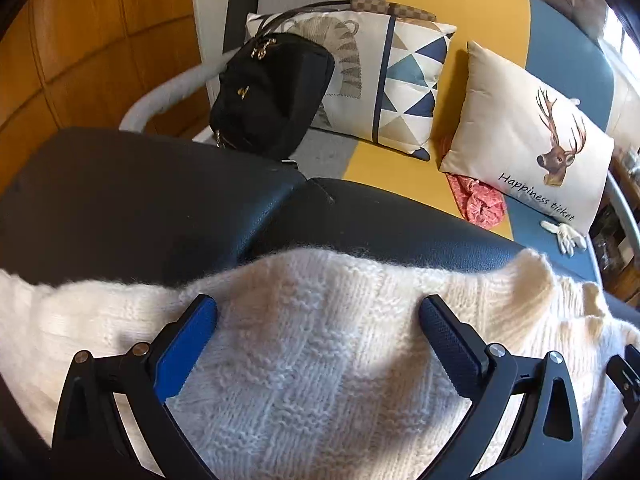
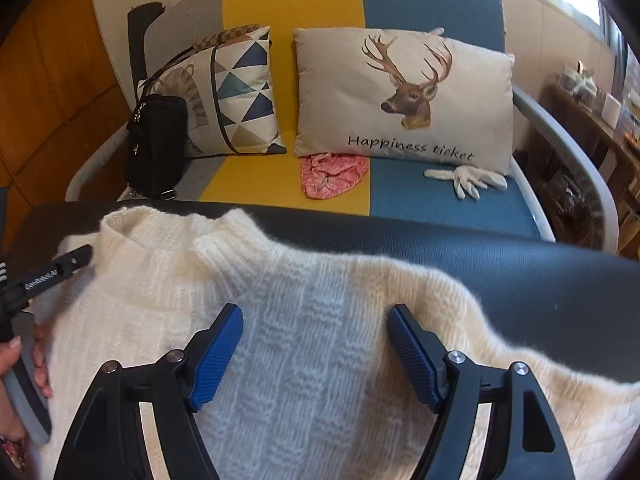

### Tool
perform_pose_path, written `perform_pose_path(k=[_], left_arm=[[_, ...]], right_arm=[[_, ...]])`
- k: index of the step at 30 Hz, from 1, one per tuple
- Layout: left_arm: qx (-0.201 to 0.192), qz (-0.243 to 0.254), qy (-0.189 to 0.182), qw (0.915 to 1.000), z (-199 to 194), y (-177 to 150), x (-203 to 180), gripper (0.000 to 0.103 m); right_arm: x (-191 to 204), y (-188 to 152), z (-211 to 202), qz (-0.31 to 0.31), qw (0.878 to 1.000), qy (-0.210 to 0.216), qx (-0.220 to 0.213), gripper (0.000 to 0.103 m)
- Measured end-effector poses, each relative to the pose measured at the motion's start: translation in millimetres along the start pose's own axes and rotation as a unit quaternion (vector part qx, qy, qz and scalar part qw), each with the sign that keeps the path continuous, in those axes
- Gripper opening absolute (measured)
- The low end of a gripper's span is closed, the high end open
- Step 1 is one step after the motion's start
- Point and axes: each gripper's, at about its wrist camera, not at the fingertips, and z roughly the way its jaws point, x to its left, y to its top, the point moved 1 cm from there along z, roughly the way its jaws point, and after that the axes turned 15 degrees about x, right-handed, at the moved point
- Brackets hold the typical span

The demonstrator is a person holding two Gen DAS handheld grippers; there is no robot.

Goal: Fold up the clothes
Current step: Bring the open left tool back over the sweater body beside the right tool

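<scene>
sweater (image 2: 320, 320), cream knit, is lying spread flat on the black padded surface (image 2: 520, 280), collar pointing toward the sofa (image 2: 420, 200), laid out for folding. left gripper (image 1: 318, 312) and right gripper (image 2: 315, 322) are hovering over it, fingers apart, gripping nothing.

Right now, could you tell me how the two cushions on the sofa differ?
The deer cushion shows a stag's head and the words "Happiness ticket"; the triangle cushion has blue, teal and tan triangles. A black bag leans against the triangle cushion; none leans against the deer cushion. Both are cream and propped against the sofa back.
</scene>
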Motion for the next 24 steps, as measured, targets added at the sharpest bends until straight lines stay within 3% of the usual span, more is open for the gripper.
perform_pose_path(k=[4,10,14,19,21,24], left_arm=[[-0.002,0.0,0.001,1.0,0.9,-0.9,-1.2,0.103],[-0.008,0.002,0.009,0.9999,0.4,-1.5,-4.5,0.103],[-0.01,0.003,0.012,0.9999,0.5,-0.8,-5.5,0.103],[-0.002,0.004,0.003,1.0,-1.9,1.3,-4.7,0.103],[-0.012,0.011,-0.01,0.9998,-13.4,-2.2,-6.2,0.102],[-0.079,0.039,-0.047,0.995,-52.5,-25.2,-25.8,0.102]], right_arm=[[-2.3,10.6,9.5,-0.007,0.999,-0.041,-0.001,0.079],[-5.6,19.0,17.5,0.016,0.998,-0.064,-0.02,0.088],[-10.0,16.5,-2.7,0.023,0.999,-0.034,-0.025,0.084],[-10.7,-29.9,-65.3,0.003,0.992,-0.074,-0.099,0.085],[-25.0,-44.8,-73.1,0.002,0.995,-0.072,-0.071,0.084],[-47.2,-70.0,-85.3,-0.001,0.993,-0.107,-0.055,0.082]])
